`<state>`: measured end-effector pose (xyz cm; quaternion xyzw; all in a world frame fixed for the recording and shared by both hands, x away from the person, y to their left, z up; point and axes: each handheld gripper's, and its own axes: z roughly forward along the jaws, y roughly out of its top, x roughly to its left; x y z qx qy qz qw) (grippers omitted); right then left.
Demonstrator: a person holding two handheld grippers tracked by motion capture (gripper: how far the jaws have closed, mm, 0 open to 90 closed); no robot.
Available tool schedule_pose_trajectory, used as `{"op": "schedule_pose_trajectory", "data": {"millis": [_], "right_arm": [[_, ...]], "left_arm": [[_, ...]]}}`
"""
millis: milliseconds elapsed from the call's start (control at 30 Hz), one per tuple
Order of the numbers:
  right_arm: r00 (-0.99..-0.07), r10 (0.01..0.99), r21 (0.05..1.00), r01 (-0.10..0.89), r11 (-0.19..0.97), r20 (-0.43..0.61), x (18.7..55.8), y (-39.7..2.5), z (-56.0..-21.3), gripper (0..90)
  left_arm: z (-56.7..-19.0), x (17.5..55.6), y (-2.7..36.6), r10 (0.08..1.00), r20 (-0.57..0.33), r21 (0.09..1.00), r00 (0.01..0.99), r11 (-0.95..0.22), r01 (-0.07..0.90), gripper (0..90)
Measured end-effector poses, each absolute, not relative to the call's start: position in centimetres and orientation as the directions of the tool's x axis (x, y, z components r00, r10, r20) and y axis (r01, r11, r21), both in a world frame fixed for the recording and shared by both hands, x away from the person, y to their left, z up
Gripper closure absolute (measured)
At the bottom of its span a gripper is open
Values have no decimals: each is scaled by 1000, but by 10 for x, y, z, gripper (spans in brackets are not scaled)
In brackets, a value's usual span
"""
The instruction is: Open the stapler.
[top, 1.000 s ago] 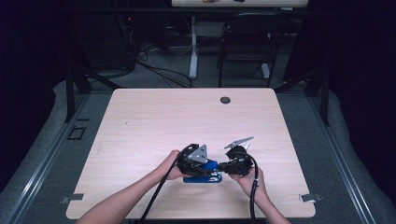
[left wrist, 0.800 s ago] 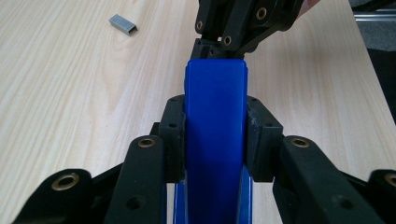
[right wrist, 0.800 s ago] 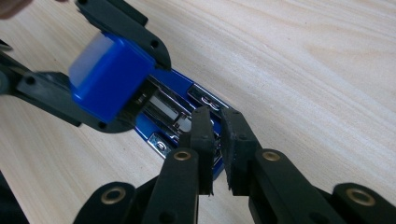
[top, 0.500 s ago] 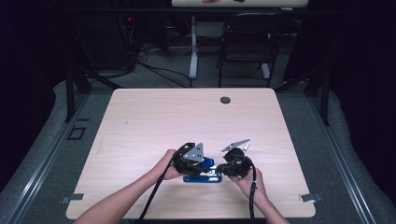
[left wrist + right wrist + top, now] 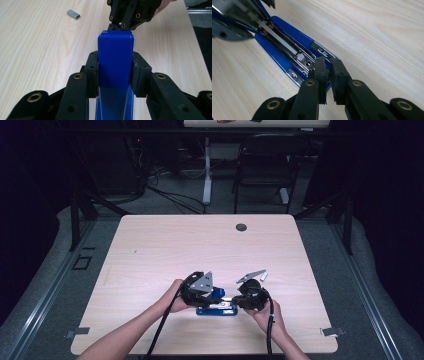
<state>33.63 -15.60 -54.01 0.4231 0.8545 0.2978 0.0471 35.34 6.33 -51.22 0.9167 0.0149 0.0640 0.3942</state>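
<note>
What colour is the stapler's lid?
Bright blue. The stapler's lid shows best in the left gripper view, clamped in the left gripper.

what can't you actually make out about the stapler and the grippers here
- High view: the blue stapler is mostly covered by the left gripper and right gripper; both grips are too small to read.
- Left gripper view: the stapler's rear runs off the bottom edge, and its raised top hides the tray.
- Right gripper view: whether the nearly closed jaws pinch the metal tray cannot be told; their tips cover the contact.
- The staple strip is too small to count.
</note>
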Motion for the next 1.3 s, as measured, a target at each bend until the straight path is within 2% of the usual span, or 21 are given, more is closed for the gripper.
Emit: {"op": "schedule_pose_trajectory", "data": {"millis": [367,567,1300], "right_arm": [[-644,751,552,683,479,145,334,-154,-540,853],[-646,750,552,679,483,138,334,-154,-540,853],[-646,752,551,678,487,130,333,-152,-539,853]], "left_arm": [[-510,353,86,88,79,756,993,-655,-2,652],[-508,351,88,88,83,743,993,-670,-3,655],[-512,355,124,103,0,772,995,-632,65,657]]}}
